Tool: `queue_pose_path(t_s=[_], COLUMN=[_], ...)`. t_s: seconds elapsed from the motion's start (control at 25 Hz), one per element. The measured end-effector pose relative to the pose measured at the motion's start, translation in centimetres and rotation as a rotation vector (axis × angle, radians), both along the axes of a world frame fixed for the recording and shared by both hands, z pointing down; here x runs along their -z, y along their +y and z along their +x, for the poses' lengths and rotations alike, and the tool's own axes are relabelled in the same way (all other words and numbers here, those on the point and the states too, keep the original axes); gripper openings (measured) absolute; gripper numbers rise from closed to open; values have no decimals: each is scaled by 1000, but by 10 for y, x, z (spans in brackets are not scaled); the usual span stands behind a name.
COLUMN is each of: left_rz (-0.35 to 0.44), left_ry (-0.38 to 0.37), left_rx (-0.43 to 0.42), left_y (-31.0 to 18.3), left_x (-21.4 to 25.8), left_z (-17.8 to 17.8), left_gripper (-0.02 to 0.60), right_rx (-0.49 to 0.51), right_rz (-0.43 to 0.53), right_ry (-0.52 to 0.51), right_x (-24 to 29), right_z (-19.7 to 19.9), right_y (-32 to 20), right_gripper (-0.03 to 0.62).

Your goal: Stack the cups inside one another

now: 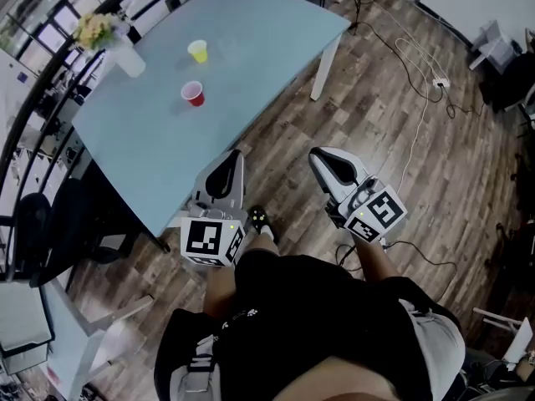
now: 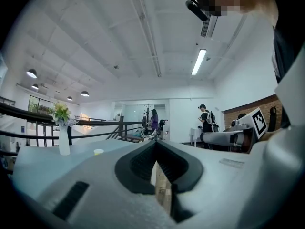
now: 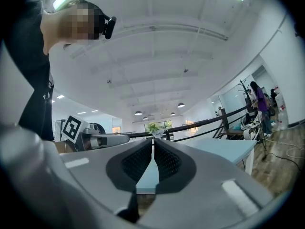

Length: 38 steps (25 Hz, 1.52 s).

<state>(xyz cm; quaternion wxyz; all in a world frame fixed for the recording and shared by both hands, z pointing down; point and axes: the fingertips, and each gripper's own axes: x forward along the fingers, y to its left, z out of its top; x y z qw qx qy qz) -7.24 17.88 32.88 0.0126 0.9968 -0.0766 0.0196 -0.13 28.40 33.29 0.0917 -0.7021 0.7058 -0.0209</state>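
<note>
Both cups stand upright, mouths up and apart, on the table [image 1: 267,32]. The red cup [image 1: 193,94] is about mid-table and the yellow cup [image 1: 198,51] is beyond it toward the far edge. A vase [image 1: 125,57] of flowers sits by the far left corner. Nothing is nested yet. The left tongs [image 1: 230,159] and right tongs [image 1: 319,159] are both clenched on nothing, off the table's near side over the wood floor [image 1: 376,115], well apart from either cup. The cups are too small here to be sure of, but are probably thin plastic: light, easily tipped, with slick, flexing walls. Judgement: pinch one wall at the rim, gently, and lift straight, steadying the receiving cup with the other tongs.
</note>
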Motion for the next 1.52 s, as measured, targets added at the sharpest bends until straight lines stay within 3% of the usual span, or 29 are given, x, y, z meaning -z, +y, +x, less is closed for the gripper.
queue_pose_path(t_s=[0.44, 0.92, 1.2, 1.52], left_rz=[14, 19, 10, 4], left_ry=[3, -1, -20, -43], left_rx=[-1, 46, 104, 208], left_y=[-96, -183, -215, -243], left_x=[14, 9, 1, -6], left_z=[43, 36, 27, 36], left_gripper=[-12, -12, -12, -12], right_rx=[10, 35, 78, 125], right_rz=[-25, -37, -56, -57], right_ry=[8, 20, -4, -18], right_x=[14, 13, 2, -6], right_z=[40, 50, 52, 90], right_y=[-101, -195, -235, -275], right_gripper=[17, 23, 34, 44])
